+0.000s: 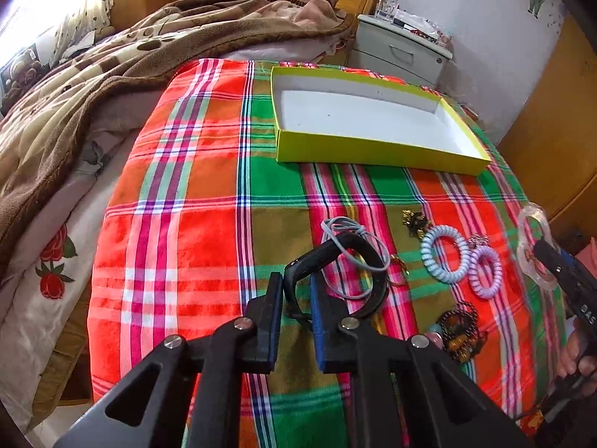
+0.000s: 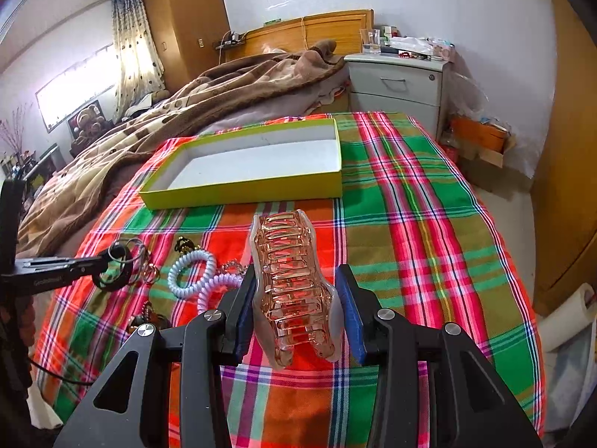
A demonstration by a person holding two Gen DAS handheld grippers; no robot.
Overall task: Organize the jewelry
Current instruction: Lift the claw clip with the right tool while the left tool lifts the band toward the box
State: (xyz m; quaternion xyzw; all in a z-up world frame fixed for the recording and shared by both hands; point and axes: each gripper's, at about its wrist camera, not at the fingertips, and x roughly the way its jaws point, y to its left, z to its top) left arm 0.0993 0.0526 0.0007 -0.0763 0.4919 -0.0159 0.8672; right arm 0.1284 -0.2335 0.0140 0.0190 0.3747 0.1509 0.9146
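My left gripper (image 1: 296, 295) is shut on a black band (image 1: 332, 252) and holds it above the plaid cloth; grey elastic loops (image 1: 354, 257) hang around it. My right gripper (image 2: 296, 298) is shut on a clear pink claw hair clip (image 2: 293, 283), also seen in the left wrist view (image 1: 531, 246). A shallow yellow-green box (image 1: 373, 147) with a white bottom lies open and empty further back (image 2: 246, 186). On the cloth lie a pale blue coil hair tie (image 1: 444, 254), a lilac coil tie (image 1: 485, 272), a dark gold trinket (image 1: 414, 222) and a beaded bracelet (image 1: 460, 330).
The plaid cloth (image 1: 209, 201) covers the foot of a bed with a brown blanket (image 1: 112, 74) to the left. A grey nightstand (image 2: 399, 82) stands behind, a wooden wardrobe (image 2: 571, 186) at the right. The left gripper's arm (image 2: 48, 268) shows in the right wrist view.
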